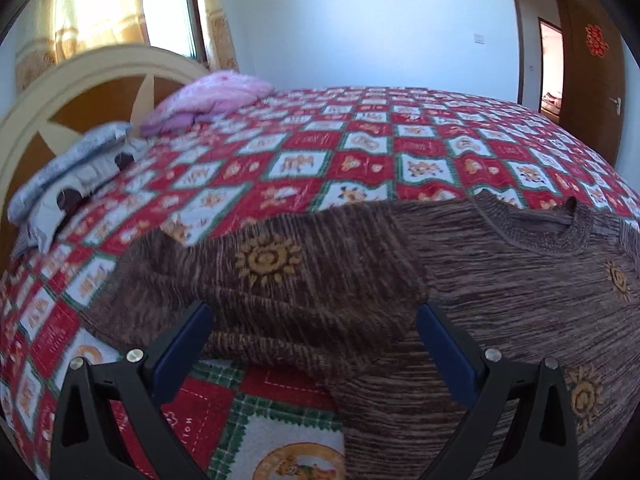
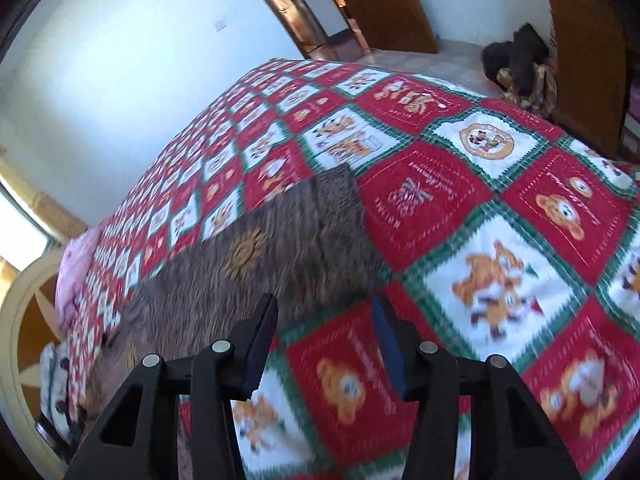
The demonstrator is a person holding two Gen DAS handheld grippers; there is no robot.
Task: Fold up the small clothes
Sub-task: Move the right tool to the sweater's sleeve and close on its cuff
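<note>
Sweater [image 1: 500,280] with sun motifs, bedspread [image 1: 360,152] lettering blurred, unreadable

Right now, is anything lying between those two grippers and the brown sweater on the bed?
Nothing visible. The brown sweater lies bare on the quilt. The left gripper already straddles its sleeve, open. The right gripper is open beside the other sleeve, over bare quilt.

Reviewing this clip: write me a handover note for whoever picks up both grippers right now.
Left gripper: open, empty, jaws straddling the folded-in sleeve of the brown knit sweater.
Right gripper: open, empty, above the patchwork bedspread beside the sweater's edge.
Sweater lies flat on the bed, collar away from the camera.
Done: one sleeve appears folded across the body.
Left: remaining folds, probably the other sleeve and body.
</note>
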